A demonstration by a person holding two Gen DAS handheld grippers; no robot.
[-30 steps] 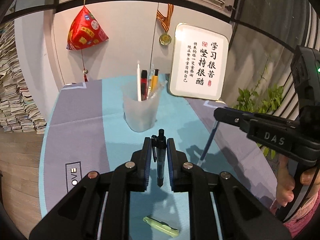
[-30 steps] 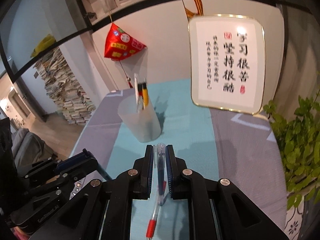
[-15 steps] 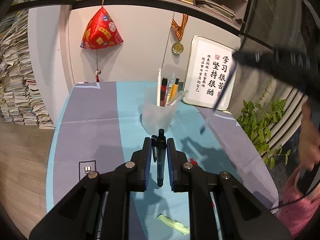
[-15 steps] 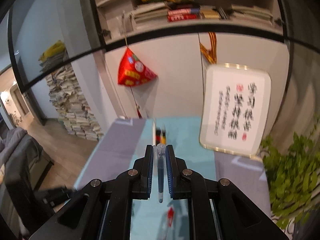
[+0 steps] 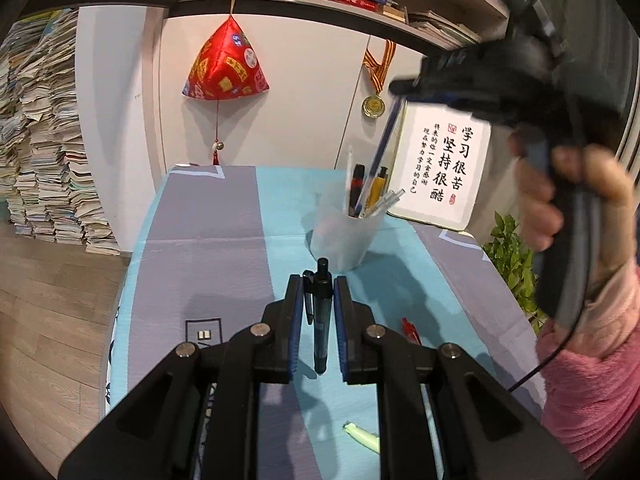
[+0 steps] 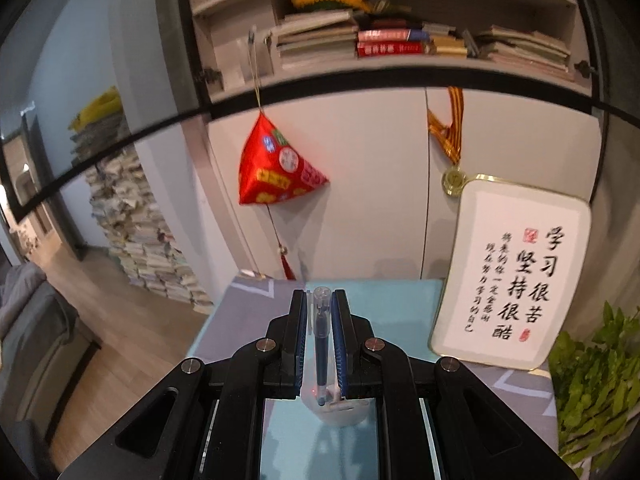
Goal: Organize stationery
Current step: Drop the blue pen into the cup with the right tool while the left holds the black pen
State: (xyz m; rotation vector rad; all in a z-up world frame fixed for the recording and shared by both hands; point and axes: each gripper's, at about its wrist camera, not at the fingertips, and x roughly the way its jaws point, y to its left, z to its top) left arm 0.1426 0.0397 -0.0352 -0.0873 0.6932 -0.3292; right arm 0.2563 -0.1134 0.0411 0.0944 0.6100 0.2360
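My left gripper [image 5: 317,292] is shut on a black click pen [image 5: 321,320], held upright above the table, short of the translucent pen cup [image 5: 344,234]. The cup holds several pens. My right gripper [image 6: 320,316] is shut on a blue pen [image 6: 321,344] and hangs over the cup [image 6: 338,410], the pen's lower end at the cup's mouth. In the left wrist view the right gripper [image 5: 404,90] is high above the cup, its blue pen [image 5: 380,156] slanting down into it.
A red pen [image 5: 410,328] and a light green item [image 5: 362,432] lie on the blue-grey table mat [image 5: 208,240]. A framed calligraphy sign [image 5: 440,164] leans on the wall behind the cup. A green plant [image 6: 596,380] stands at the right.
My right gripper rose with the blue pen from table level and came over the cup, the pen now pointing down into it. My left gripper drew back and up, still holding the black pen.
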